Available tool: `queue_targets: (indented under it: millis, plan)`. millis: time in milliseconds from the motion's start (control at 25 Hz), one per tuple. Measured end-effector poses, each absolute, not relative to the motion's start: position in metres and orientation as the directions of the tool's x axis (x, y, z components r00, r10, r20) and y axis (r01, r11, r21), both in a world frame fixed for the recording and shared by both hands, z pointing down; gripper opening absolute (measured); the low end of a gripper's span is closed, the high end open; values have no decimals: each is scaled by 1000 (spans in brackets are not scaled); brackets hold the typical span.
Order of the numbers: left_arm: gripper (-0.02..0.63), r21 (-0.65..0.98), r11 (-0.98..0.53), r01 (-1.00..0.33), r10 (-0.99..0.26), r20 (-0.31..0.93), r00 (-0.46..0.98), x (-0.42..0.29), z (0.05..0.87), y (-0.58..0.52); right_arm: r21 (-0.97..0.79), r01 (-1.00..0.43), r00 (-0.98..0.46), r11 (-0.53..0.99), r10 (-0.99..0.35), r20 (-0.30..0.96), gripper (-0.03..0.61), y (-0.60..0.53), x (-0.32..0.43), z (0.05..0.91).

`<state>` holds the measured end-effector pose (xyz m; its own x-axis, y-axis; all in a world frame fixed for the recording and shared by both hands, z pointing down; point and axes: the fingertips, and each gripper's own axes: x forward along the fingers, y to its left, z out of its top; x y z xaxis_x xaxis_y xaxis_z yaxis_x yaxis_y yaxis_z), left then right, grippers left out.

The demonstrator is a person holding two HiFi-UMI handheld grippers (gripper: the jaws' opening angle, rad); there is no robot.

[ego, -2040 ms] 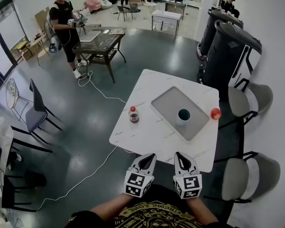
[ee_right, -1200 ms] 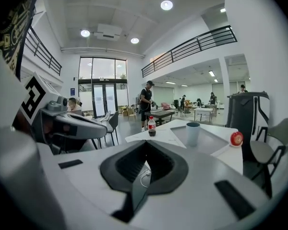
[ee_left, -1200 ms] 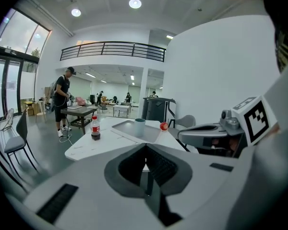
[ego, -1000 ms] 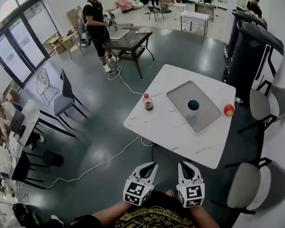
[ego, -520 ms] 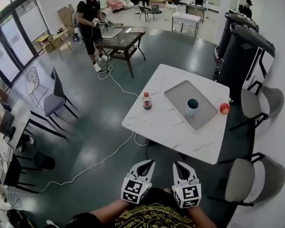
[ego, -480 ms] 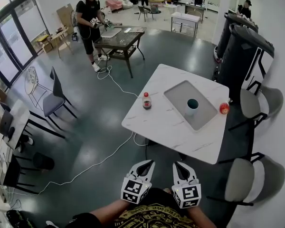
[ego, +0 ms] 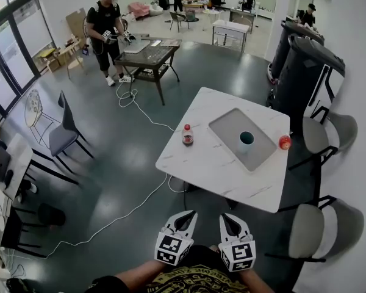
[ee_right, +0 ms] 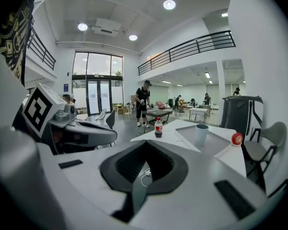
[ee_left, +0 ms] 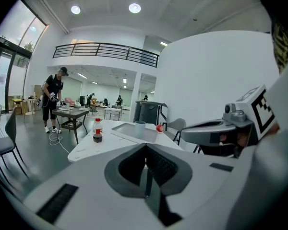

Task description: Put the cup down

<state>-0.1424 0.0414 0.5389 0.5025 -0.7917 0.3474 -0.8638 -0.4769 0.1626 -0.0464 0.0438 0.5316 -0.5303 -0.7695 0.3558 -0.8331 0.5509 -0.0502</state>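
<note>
While both tools are held low at six o'clock in the head view, close to the operator's torso, the left gripper (ego: 188, 215) and right gripper (ego: 227, 217) lie side by side, well apart from the white table (ego: 201, 163). Each has its jaws drawn together and carries nothing. The cup (ego: 246, 141) stands upright on a grey tray (ego: 229, 126), towards the tray's four o'clock side. A bottle (ego: 186, 135) stands at nine o'clock of the tray, and a red fruit (ego: 285, 141) sits at three o'clock of the cup, off the tray and near the table edge. Two chairs (ego: 320, 133) flank the table at three and five o'clock. A person (ego: 107, 29) stands by a dark table (ego: 143, 52) at eleven o'clock. From the left gripper view, the left gripper (ee_left: 145, 150) has its jaws meeting in a tight seam, with nothing between them. The cup (ee_left: 140, 128) appears at twelve o'clock beyond the tips, well off, with the bottle at its nine o'clock and the fruit at its three o'clock. The right gripper's body fills three o'clock of that view. From the right gripper view, the right gripper (ee_right: 145, 146) is likewise fully closed and empty. The cup (ee_right: 201, 134) stands at two o'clock of the tips, on the tray, untouched.
</note>
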Motion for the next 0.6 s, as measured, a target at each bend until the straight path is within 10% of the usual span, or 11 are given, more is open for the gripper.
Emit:
queue_targets:
  millis: [600]
  plan:
    - [11,163,-487,-858,-787,343,512,-147,539,36,-43,-836,-524,547,-772,360,5,39,-52,534]
